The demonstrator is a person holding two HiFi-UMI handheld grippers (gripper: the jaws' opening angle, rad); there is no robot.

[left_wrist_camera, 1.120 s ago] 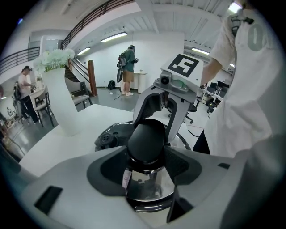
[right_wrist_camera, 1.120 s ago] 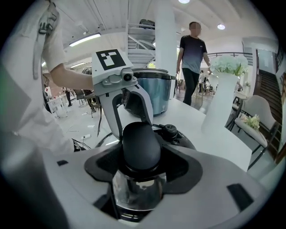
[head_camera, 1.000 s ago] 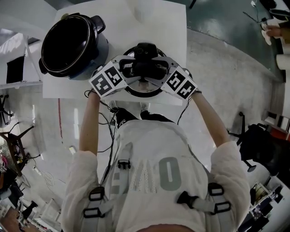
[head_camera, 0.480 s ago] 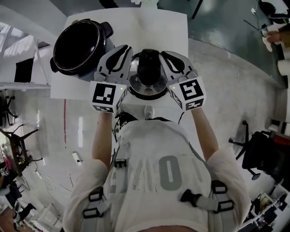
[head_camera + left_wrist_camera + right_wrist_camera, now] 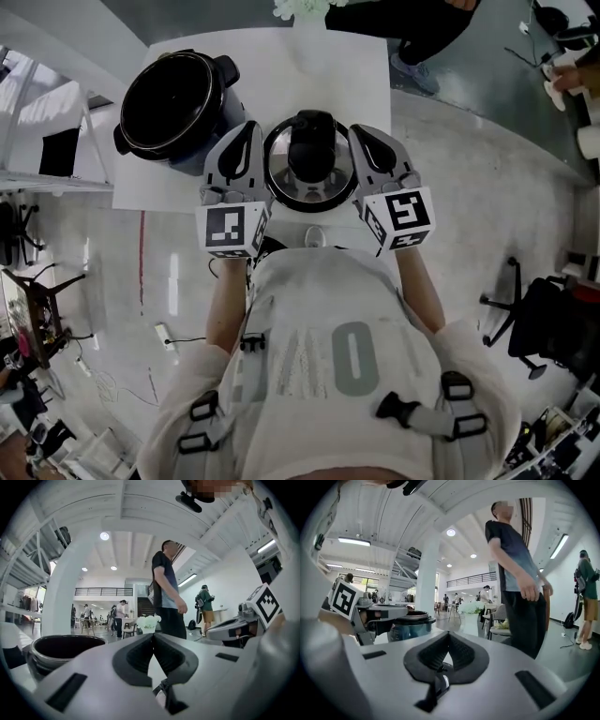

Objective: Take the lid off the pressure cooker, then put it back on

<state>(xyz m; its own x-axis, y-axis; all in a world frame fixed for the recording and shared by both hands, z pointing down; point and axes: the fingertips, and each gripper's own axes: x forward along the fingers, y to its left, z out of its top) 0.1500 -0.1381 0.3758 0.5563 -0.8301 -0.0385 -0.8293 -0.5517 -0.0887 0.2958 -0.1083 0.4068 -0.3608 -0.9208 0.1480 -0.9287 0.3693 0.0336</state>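
The pressure cooker pot (image 5: 173, 98) stands uncovered on the white table (image 5: 356, 66), at the back left; its dark rim also shows in the left gripper view (image 5: 61, 644) and the right gripper view (image 5: 410, 619). Its silver lid (image 5: 309, 178), with a black handle, lies on the table near the front edge. My left gripper (image 5: 251, 129) is held level at the lid's left, my right gripper (image 5: 362, 133) at its right, both above it. Each gripper's jaws have just been closing and now meet with nothing between them (image 5: 153, 634) (image 5: 449, 633).
A person in dark clothes (image 5: 412, 23) stands at the table's far side, close to the edge. White flowers (image 5: 300, 7) sit at the table's back edge. Shelving (image 5: 47, 141) stands to the left, and an office chair (image 5: 534, 319) to the right.
Both grippers have lifted away from the lid's handle, swung from pointing down to level, and moved apart to either side. Their jaws have closed.
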